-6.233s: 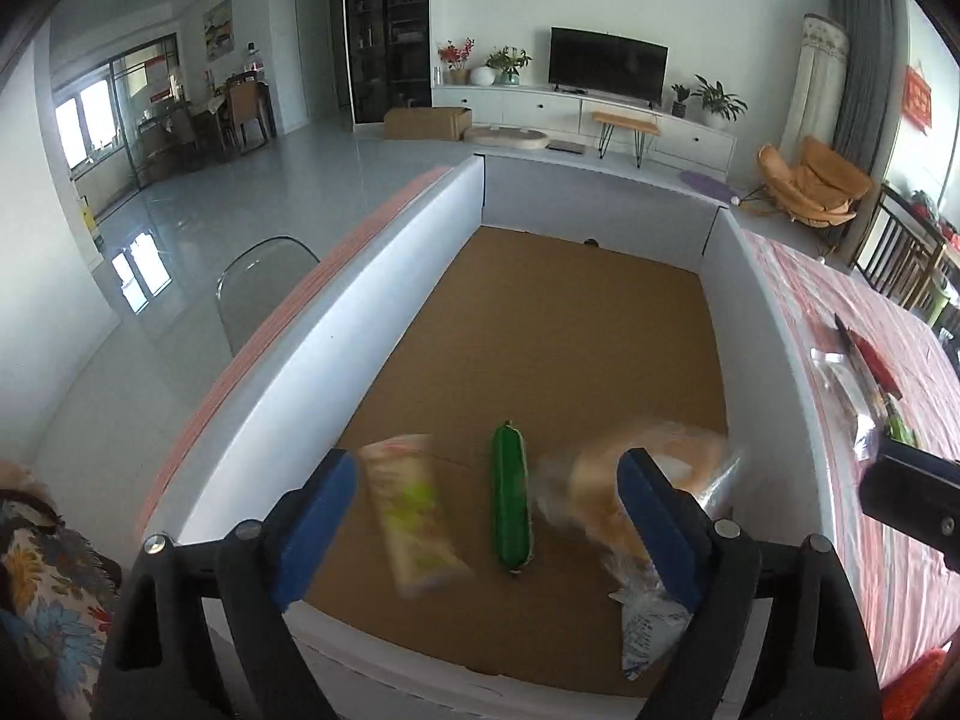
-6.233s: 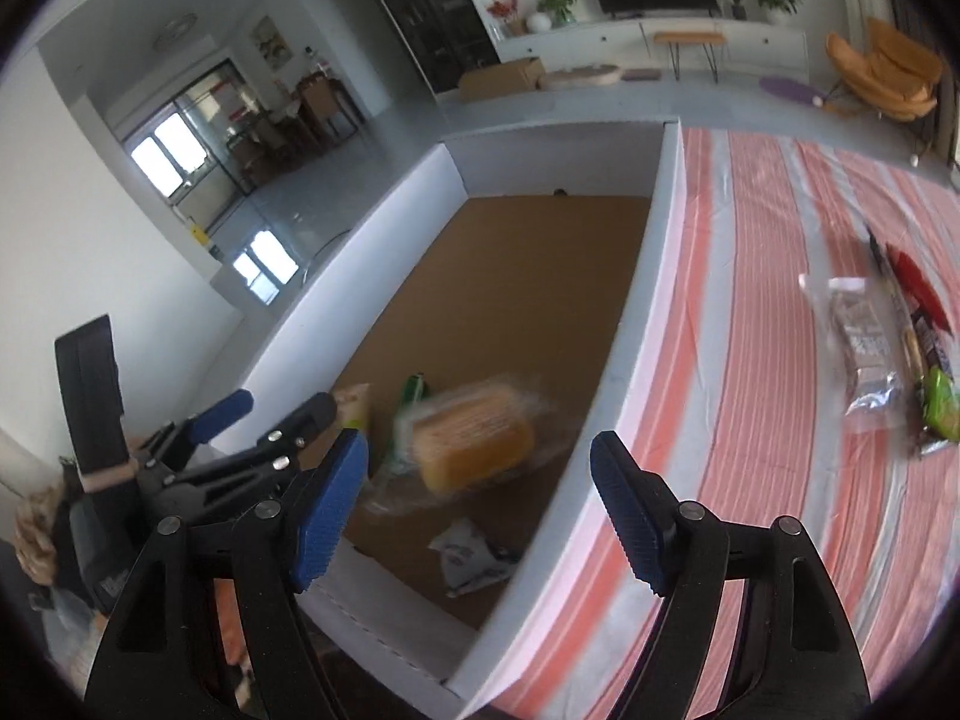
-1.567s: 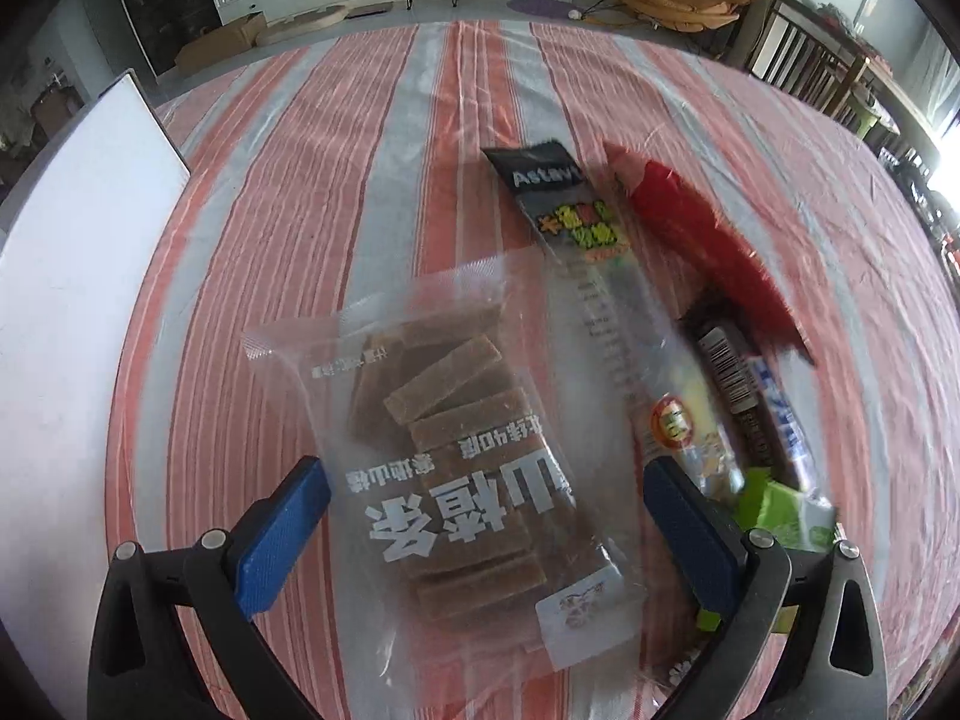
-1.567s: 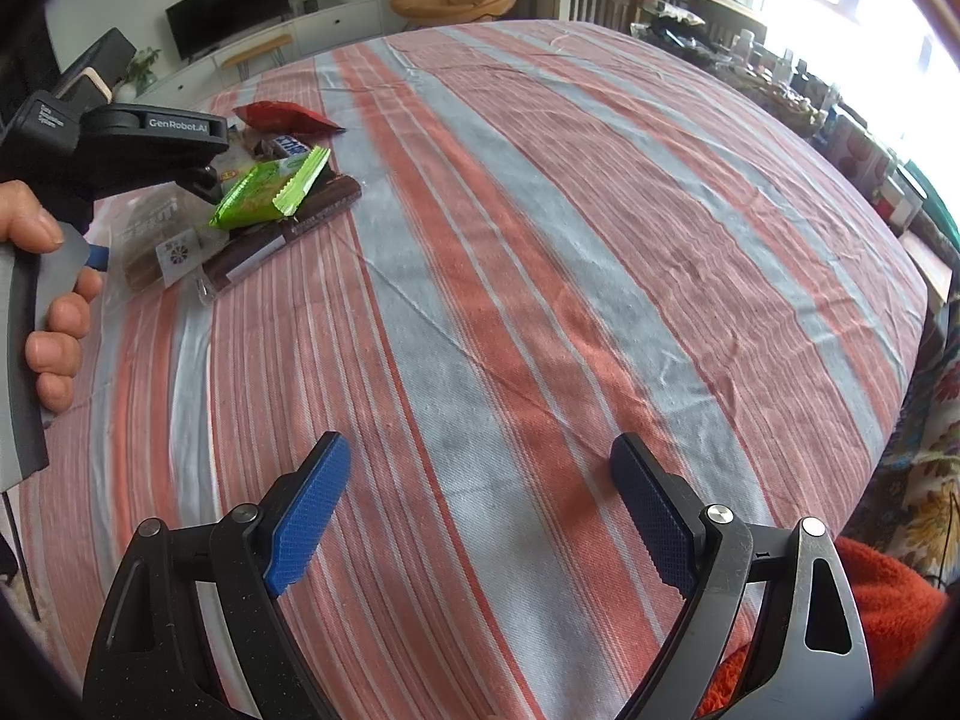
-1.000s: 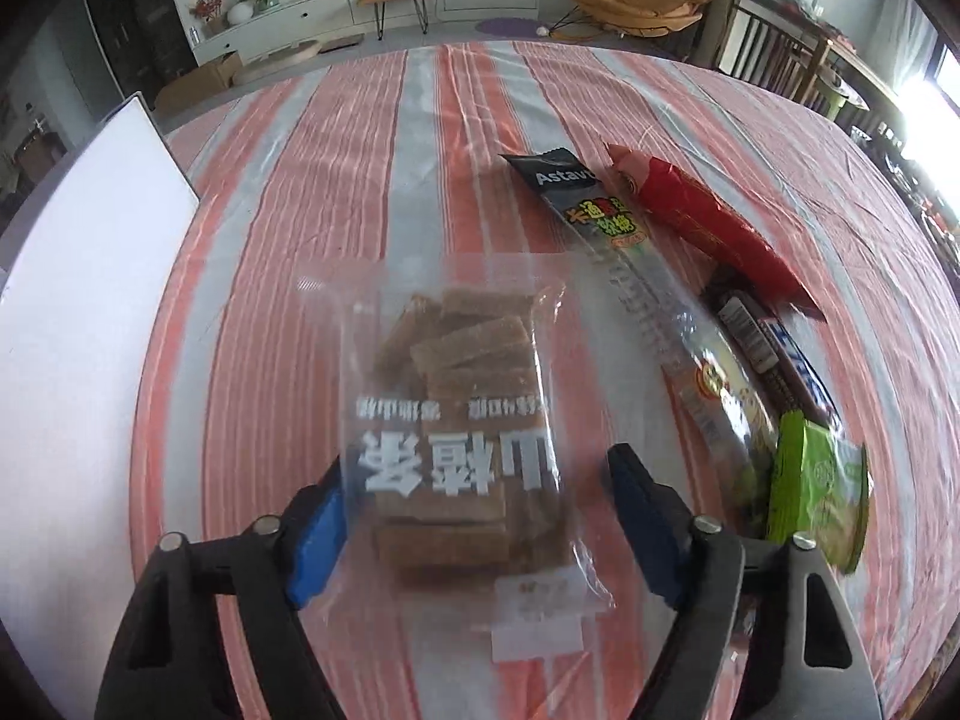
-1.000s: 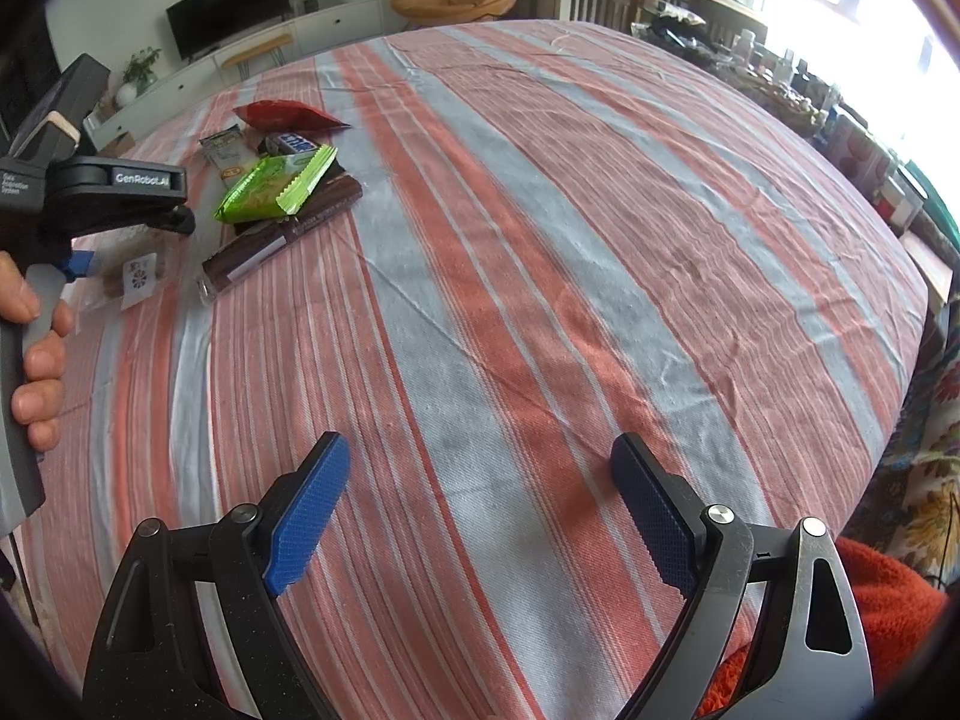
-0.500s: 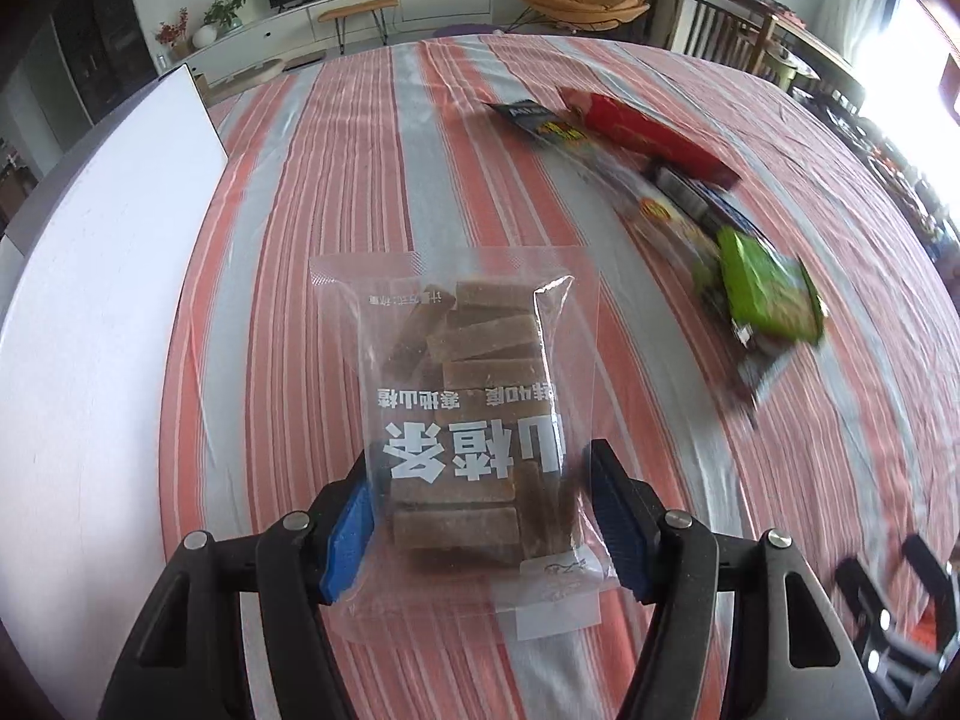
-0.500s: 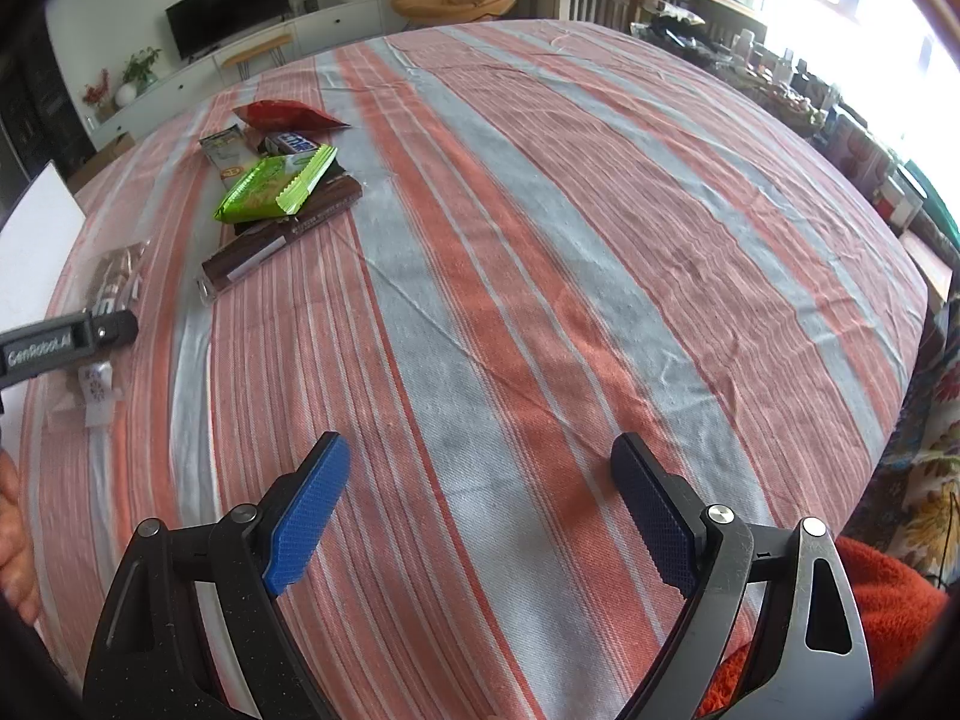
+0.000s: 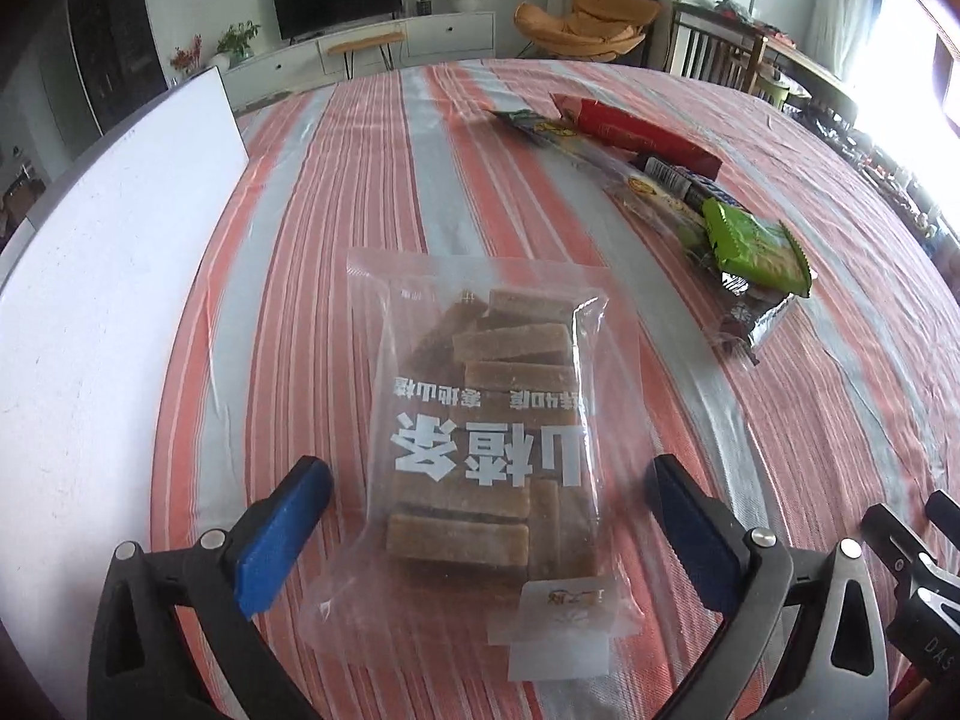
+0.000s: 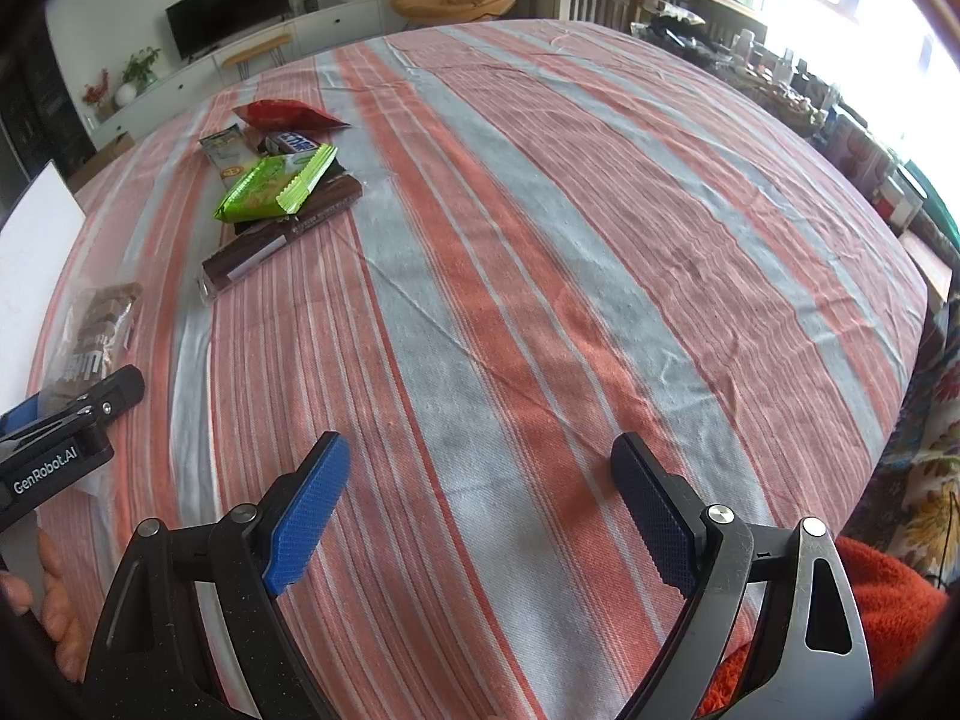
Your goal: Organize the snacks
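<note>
On the striped tablecloth (image 9: 372,138), just beside the white box wall (image 9: 90,276), the clear bag of brown bars (image 9: 489,420) lies flat between the left gripper (image 9: 486,516), whose jaws have just been opening and stand wide, clear of it. The right gripper (image 10: 477,504) hangs open over bare cloth. The bag looks light, with slippery, crinkly film and stiff bars inside, so I judge a pinch across the packed middle safest; farther off lies the heap of other wrapped snacks (image 9: 666,192).
</note>
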